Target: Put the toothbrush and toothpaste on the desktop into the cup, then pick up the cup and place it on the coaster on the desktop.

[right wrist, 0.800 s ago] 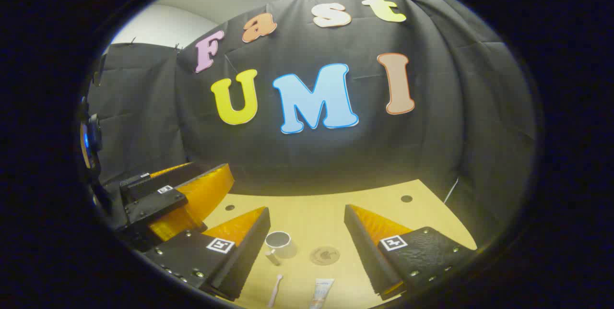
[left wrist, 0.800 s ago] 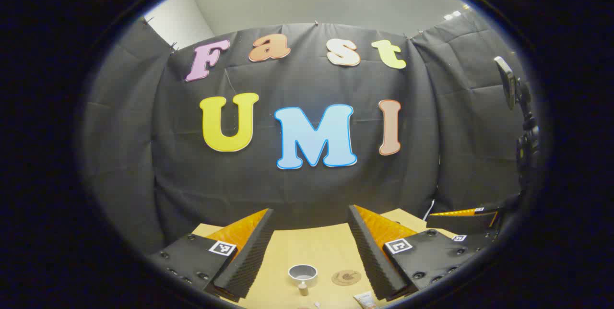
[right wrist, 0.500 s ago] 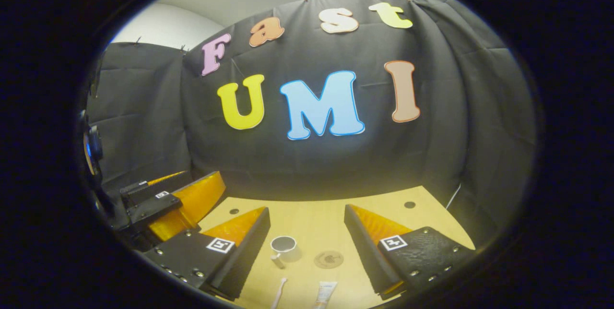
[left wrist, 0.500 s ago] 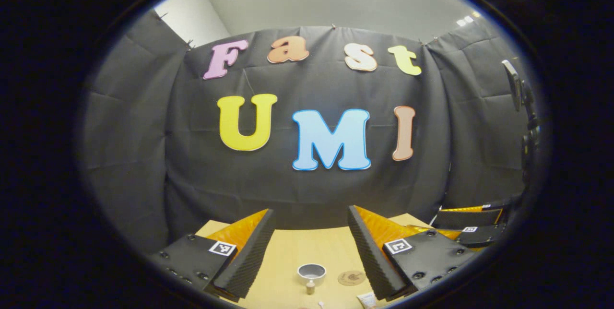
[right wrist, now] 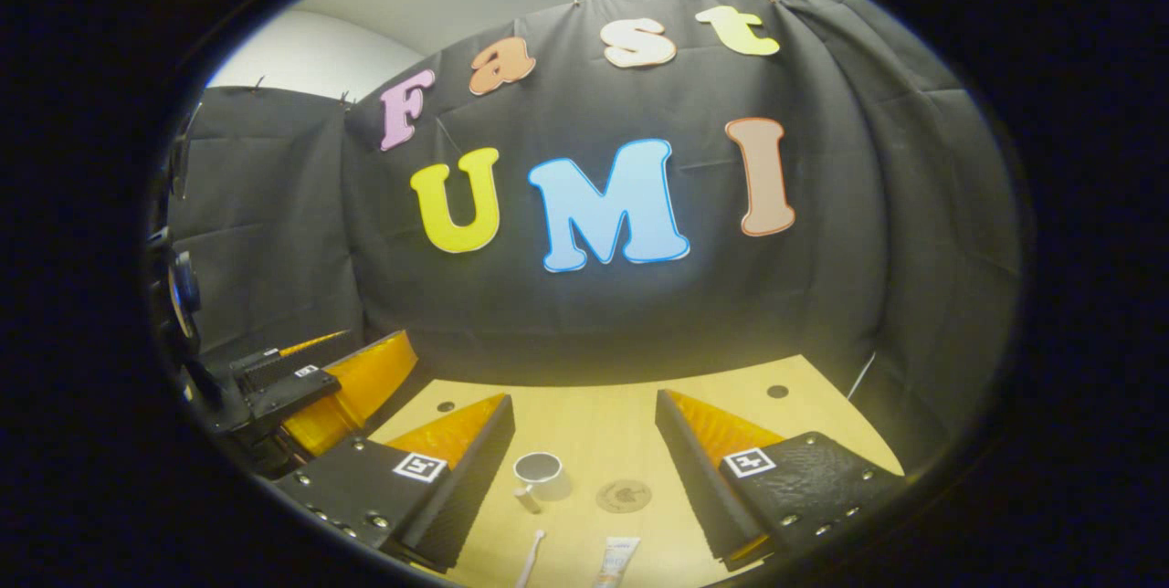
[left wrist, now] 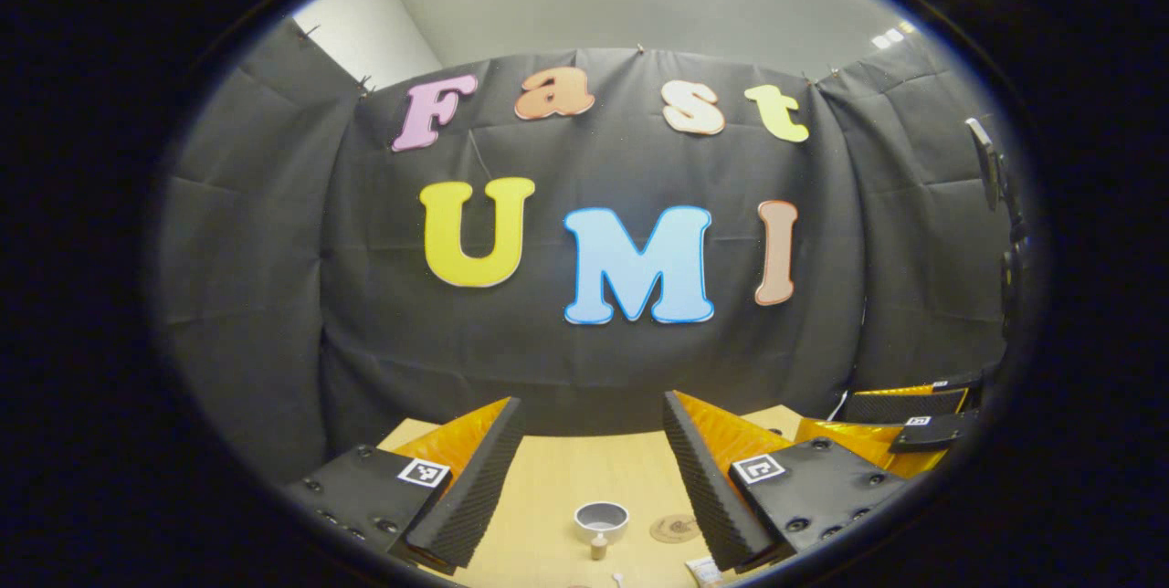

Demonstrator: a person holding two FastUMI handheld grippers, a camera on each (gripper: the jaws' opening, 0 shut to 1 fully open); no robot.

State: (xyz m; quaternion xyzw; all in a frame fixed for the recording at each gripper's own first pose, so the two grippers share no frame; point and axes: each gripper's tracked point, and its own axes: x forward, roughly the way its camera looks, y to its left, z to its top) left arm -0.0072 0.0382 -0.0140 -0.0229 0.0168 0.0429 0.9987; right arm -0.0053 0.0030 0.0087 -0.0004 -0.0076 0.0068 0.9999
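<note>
- The left gripper [left wrist: 592, 478] hangs above the near part of the wooden counter [left wrist: 548, 478], jaws wide apart and holding nothing.
- The right gripper [right wrist: 584, 469] is raised likewise, jaws spread and empty; the left gripper view catches it at the right edge.
- The cup [right wrist: 537, 469] stands upright on the counter, its handle pointing toward the near side, and the round coaster [right wrist: 624, 496] lies just to its right, apart from it.
- The right gripper view gives the clearer look at the toothbrush [right wrist: 531, 553] and toothpaste [right wrist: 615, 559], lying side by side nearer than the cup.
- The left gripper view clips both at its bottom edge.
</note>
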